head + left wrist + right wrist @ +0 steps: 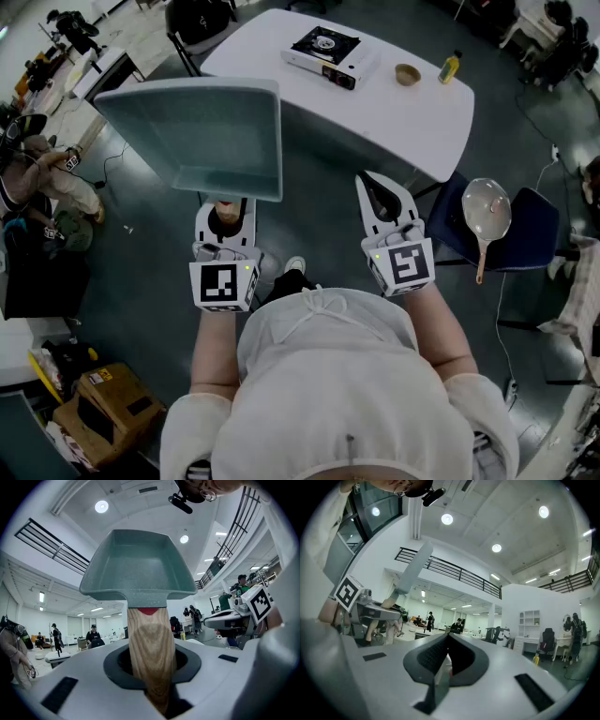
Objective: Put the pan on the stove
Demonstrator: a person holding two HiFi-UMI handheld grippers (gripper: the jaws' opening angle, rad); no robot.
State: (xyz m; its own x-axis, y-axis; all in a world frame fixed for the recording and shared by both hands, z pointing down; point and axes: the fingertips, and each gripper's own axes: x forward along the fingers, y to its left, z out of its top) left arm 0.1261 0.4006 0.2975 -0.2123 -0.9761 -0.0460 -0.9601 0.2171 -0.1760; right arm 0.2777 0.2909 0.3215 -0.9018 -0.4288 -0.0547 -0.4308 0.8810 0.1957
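A square grey-green pan with a wooden handle is held up in the air, tilted up, well short of the table. My left gripper is shut on that handle, and the pan fills the upper part of the left gripper view. The portable gas stove sits on the far side of the white table, with nothing on its burner. My right gripper hangs beside the left one, shut and holding nothing; its jaws meet at the tips.
A small wooden bowl and a yellow bottle stand right of the stove. A round pale pan lies on a blue chair at the right. Cardboard boxes sit on the floor at lower left; a person stands at the left.
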